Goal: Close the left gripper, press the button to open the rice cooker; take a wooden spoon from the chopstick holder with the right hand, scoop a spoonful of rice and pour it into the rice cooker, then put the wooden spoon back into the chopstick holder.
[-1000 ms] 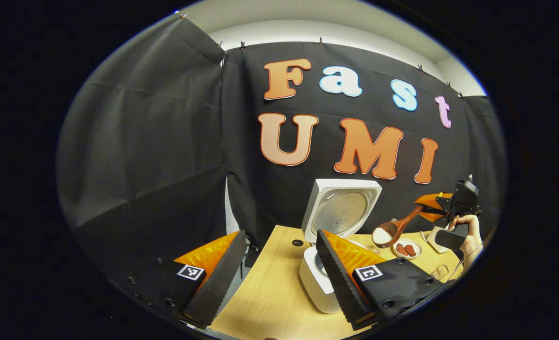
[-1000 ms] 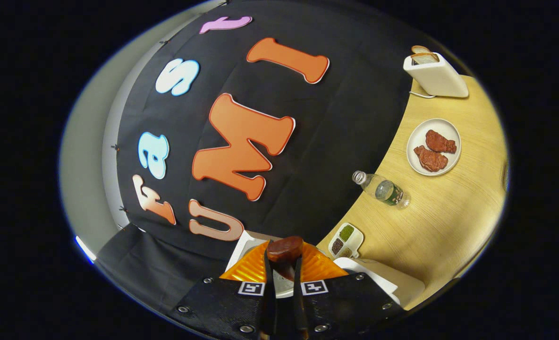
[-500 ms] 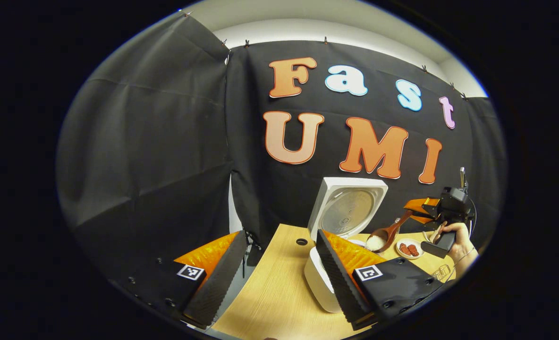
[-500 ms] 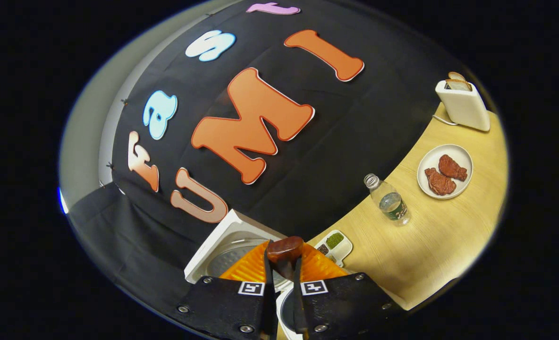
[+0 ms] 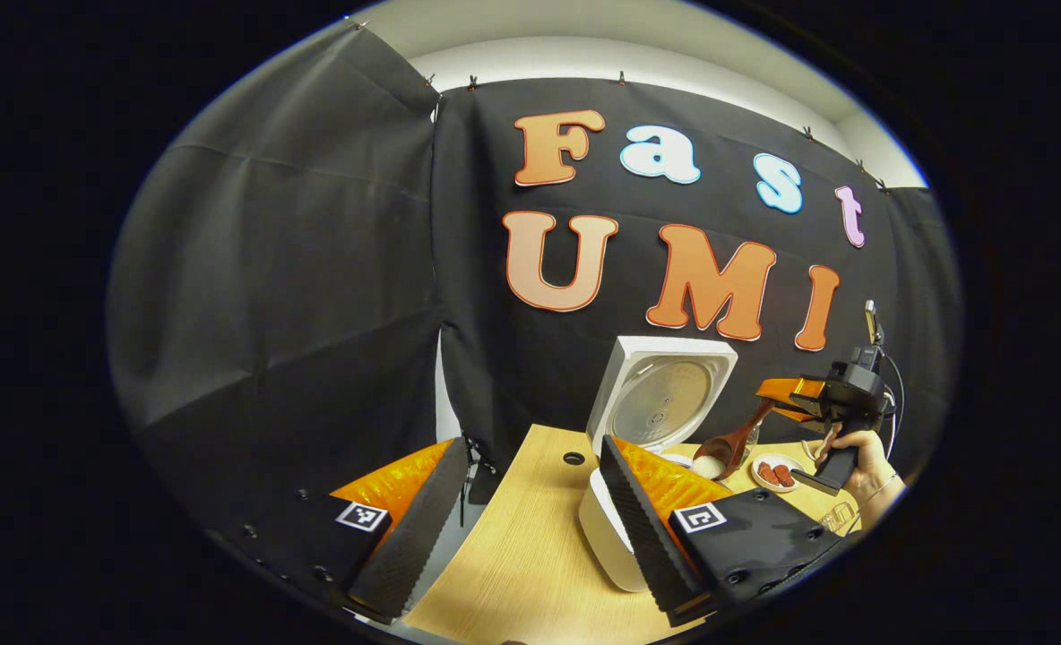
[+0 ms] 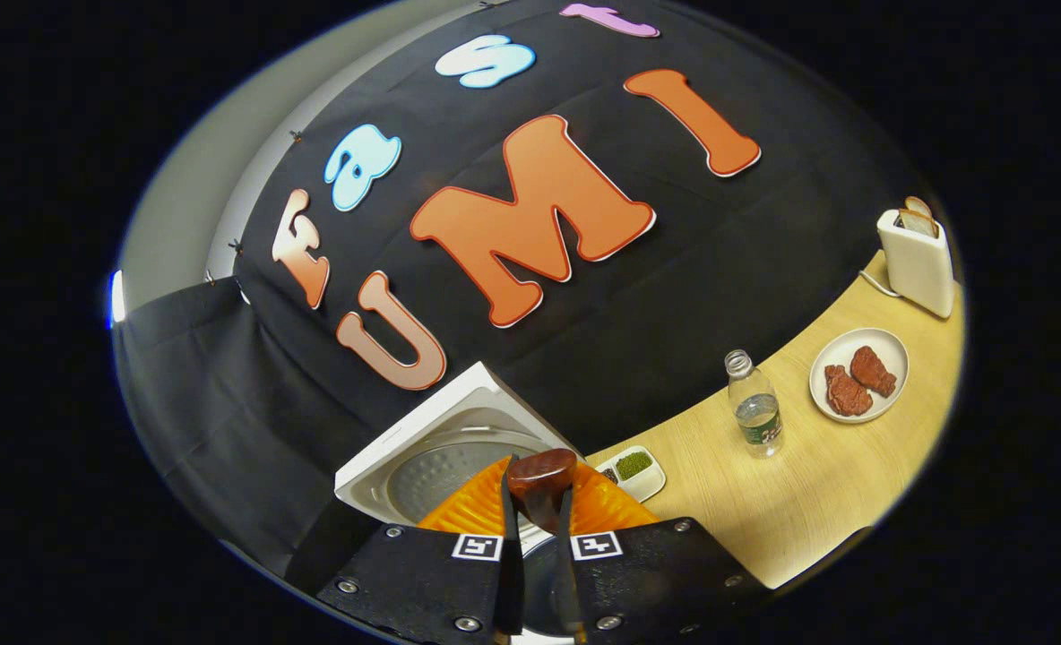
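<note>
Left hand-held gripper (image 5: pixel 521 528) is seen low in the left gripper view, fingers spread wide apart, nothing held between them; it is raised above the near edge of the tabletop (image 5: pixel 530 546), in front of the rice cooker (image 5: pixel 607 537).

Rice cooker: white body on the tabletop, lid (image 5: pixel 665 394) swung up and standing open, ribbed metal inner face turned toward the camera; in the right gripper view the raised lid (image 6: pixel 423 448) is seen just beyond the fingers.

Right hand-held gripper (image 5: pixel 786 399), seen farther off in the left gripper view, is gripped by a hand (image 5: pixel 858 452) to the right of the cooker; its fingers are closed tightly on the handle of the wooden spoon (image 5: pixel 732 443); the spoon slopes down and leftward, bowl lowest, white rice (image 5: pixel 708 466) seen at the bowl, right at the cooker's open top; whether rice is falling cannot be told.

In the right gripper view the right hand-held gripper (image 6: pixel 538 537) is pinched on the spoon handle, the rounded handle end (image 6: pixel 541 470) standing above the fingertips.

Elsewhere on the tabletop: a compartment dish of grains (image 6: pixel 634 470), a water bottle (image 6: pixel 754 408) upright, a plate (image 6: pixel 858 376) with two reddish meat pieces, a toaster (image 6: pixel 918 260) with bread in its slots.
</note>
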Demonstrator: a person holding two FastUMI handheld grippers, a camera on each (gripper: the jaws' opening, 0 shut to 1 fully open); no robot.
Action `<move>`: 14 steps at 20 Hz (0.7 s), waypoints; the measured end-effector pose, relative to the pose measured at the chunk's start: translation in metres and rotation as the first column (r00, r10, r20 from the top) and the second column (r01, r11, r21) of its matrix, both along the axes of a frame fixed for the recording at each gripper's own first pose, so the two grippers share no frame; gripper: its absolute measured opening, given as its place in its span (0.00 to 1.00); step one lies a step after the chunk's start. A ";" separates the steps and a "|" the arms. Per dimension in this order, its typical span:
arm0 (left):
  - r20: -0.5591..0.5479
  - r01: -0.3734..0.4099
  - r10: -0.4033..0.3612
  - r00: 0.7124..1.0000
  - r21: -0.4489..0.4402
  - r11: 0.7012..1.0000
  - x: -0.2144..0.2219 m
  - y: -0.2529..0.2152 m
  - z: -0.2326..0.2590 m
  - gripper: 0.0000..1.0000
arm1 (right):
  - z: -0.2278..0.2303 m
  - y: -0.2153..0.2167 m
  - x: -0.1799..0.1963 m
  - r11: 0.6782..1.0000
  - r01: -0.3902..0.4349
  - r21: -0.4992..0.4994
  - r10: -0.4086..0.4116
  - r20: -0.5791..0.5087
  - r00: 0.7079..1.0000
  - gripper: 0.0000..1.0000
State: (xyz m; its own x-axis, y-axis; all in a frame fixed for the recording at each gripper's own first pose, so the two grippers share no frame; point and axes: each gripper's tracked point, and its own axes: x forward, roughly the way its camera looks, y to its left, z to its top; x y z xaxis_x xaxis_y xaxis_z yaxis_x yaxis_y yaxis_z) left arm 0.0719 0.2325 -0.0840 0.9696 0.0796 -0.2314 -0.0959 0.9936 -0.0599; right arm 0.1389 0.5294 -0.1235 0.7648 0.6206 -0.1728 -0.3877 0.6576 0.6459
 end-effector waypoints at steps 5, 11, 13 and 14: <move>0.005 -0.002 0.002 1.000 -0.002 1.000 -0.002 0.000 0.001 1.00 | 0.017 0.006 -0.007 0.999 -0.037 -0.039 0.040 0.073 0.997 0.13; 0.009 -0.003 0.003 1.000 -0.003 1.000 -0.001 -0.001 0.002 1.00 | 0.028 0.011 -0.015 0.992 -0.062 -0.107 0.078 0.148 0.986 0.13; 0.010 -0.003 0.003 1.000 0.000 1.000 -0.002 -0.001 0.002 1.00 | 0.032 0.012 -0.017 0.990 -0.067 -0.126 0.088 0.169 0.982 0.13; 0.012 -0.004 0.004 1.000 0.000 1.000 -0.002 -0.001 0.002 1.00 | 0.033 0.013 -0.018 0.989 -0.070 -0.133 0.094 0.180 0.979 0.13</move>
